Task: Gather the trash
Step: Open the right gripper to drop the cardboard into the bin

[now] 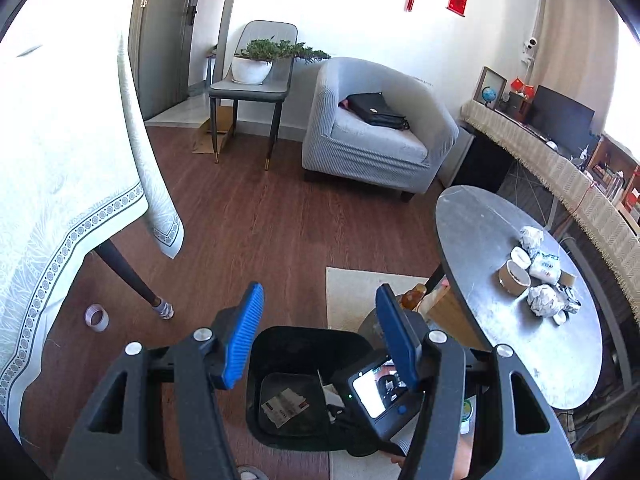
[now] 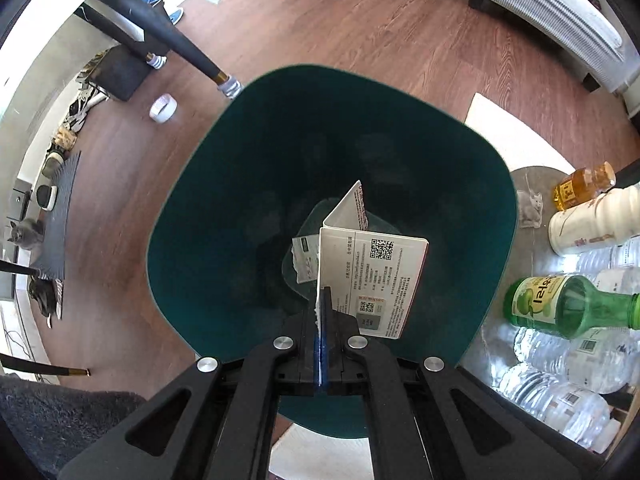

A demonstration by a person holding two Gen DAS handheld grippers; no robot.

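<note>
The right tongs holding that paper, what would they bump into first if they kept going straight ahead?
Probably the bottom of the dark green trash bin. The right tongs point straight down into it, shut on a folded paper card. A torn paper scrap already lies there, so they might touch that first.

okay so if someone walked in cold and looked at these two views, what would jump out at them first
The right gripper, shut on a folded printed leaflet, holds it over the mouth of the dark green trash bin. The left gripper hangs open above that bin. On the round grey table, crumpled paper and cups wait.
</note>
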